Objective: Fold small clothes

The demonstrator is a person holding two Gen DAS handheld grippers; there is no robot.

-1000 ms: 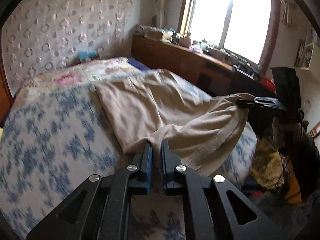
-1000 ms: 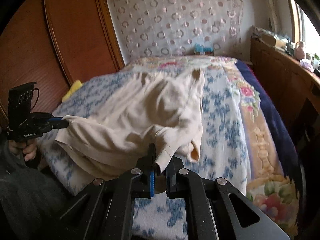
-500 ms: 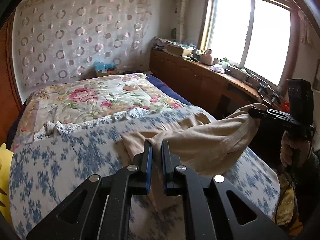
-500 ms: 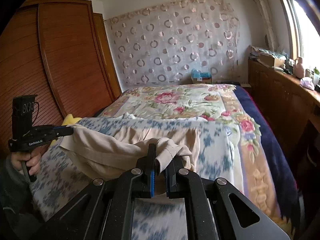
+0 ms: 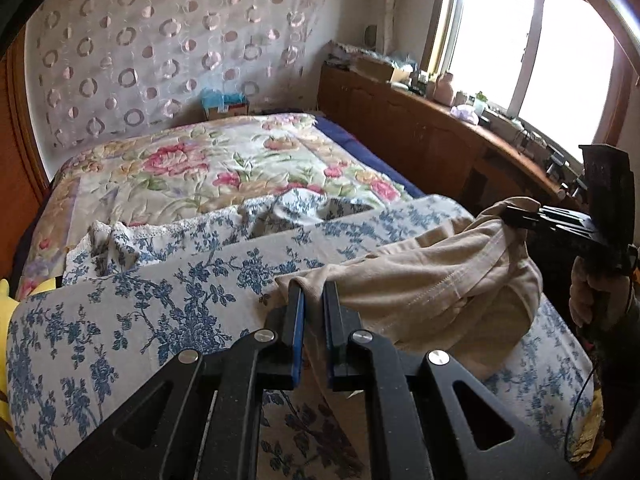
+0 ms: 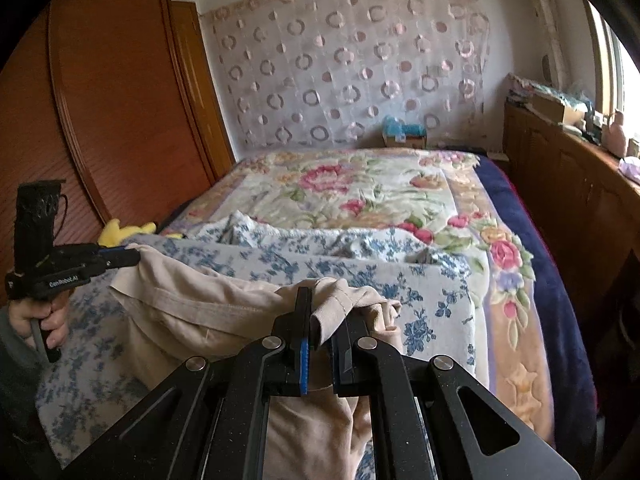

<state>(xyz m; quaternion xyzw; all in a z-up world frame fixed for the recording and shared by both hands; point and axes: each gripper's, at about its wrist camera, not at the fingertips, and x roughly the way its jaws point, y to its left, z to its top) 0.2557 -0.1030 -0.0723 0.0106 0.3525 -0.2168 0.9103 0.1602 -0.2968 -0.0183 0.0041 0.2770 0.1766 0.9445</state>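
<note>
Looking along the left gripper (image 5: 313,312): jaws nearly closed, pinching a hem of the beige garment (image 5: 432,292). Stretched from there across the blue-flowered sheet (image 5: 152,308) at the foot of the bed to the right gripper (image 5: 510,216), clamped on the far corner of the cloth and held by a hand (image 5: 590,296) at the right edge. Sagging between the two grips, resting partly on the sheet. Beyond, a rose-patterned quilt (image 5: 208,168), a circle-patterned curtain (image 5: 160,48) on the back wall, a wooden sideboard (image 5: 420,136) under a bright window (image 5: 540,52).

Looking along the right gripper (image 6: 321,316): jaws nearly closed, a fold of the beige garment (image 6: 208,312) draped over and pinched between them. Running left to the left gripper (image 6: 134,254), gripping another edge, with a hand (image 6: 44,316) on its handle. Hanging slack over the blue-flowered sheet (image 6: 432,292), part of it dropping below the jaws. Behind the far gripper, a yellow soft toy (image 6: 120,230) beside a wooden wardrobe (image 6: 120,100); rose-patterned quilt (image 6: 360,192) further back.
</note>
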